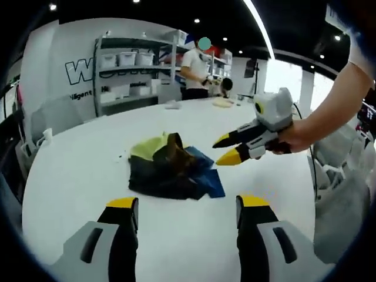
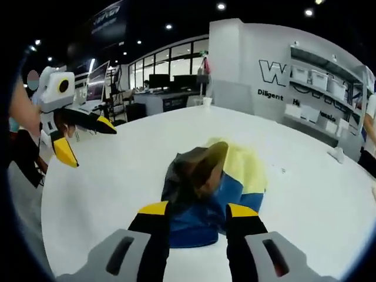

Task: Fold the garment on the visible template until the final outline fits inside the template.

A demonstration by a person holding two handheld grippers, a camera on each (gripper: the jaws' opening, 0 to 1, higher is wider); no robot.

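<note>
On the table [image 1: 70, 164] the garment [image 1: 173, 170] lies bunched; both grippers, left [image 1: 188, 214] and right [image 2: 191, 217], hover with jaws apart, so spreading it flat comes next.

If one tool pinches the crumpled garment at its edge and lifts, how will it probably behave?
The garment lies in a soft heap of uneven folds on the white table, so it would likely droop and unfold when lifted. A push would probably bunch it. It looks like thin cloth, so likely light. Both tools, left and right, hang open.

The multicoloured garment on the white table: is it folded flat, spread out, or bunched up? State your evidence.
Bunched up. The dark, blue and yellow cloth garment sits in a crumpled heap on the white table, with a brown part standing up in a peak.
</note>
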